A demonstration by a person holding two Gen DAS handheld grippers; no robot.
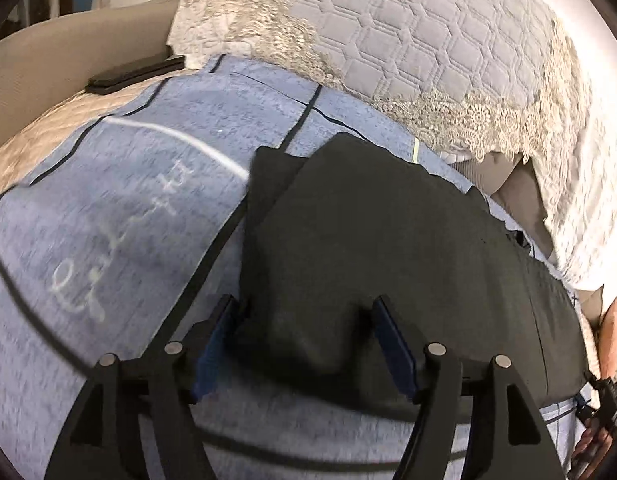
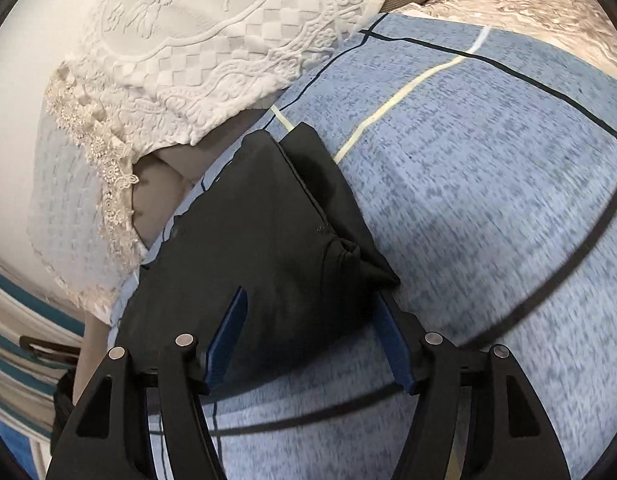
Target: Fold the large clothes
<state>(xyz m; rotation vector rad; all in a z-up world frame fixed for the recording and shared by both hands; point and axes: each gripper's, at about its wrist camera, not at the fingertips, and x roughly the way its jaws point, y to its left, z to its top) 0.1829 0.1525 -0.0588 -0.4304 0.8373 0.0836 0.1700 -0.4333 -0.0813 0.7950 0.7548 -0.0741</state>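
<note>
**Both grippers spread wide over the folded black garment**

The left gripper [image 1: 306, 320] stands wide open, its blue-padded fingers [image 1: 392, 344] straddling the near end of a folded black fabric garment [image 1: 368, 240]; whether the pads touch the cloth cannot be told. The garment runs ahead of this gripper and off to its right, lying flat on a blue mottled bedsheet [image 1: 128, 200] crossed by thin dark lines and a pale curved stripe, with faint white script printed to the gripper's left. Farther ahead lies a grey quilted pillow with a cream lace border [image 1: 428, 48], and ahead to the left a flat black rectangular object [image 1: 136, 74] rests on the beige patterned cover.

The right gripper [image 2: 310, 312] is likewise spread wide, one finger [image 2: 232, 332] over the black cloth, the other at its bunched corner. The garment [image 2: 248, 220] stretches ahead and leftward; the bedsheet [image 2: 488, 200] fills the right. Ahead-left sits a white embossed pillow [image 2: 208, 32].
</note>
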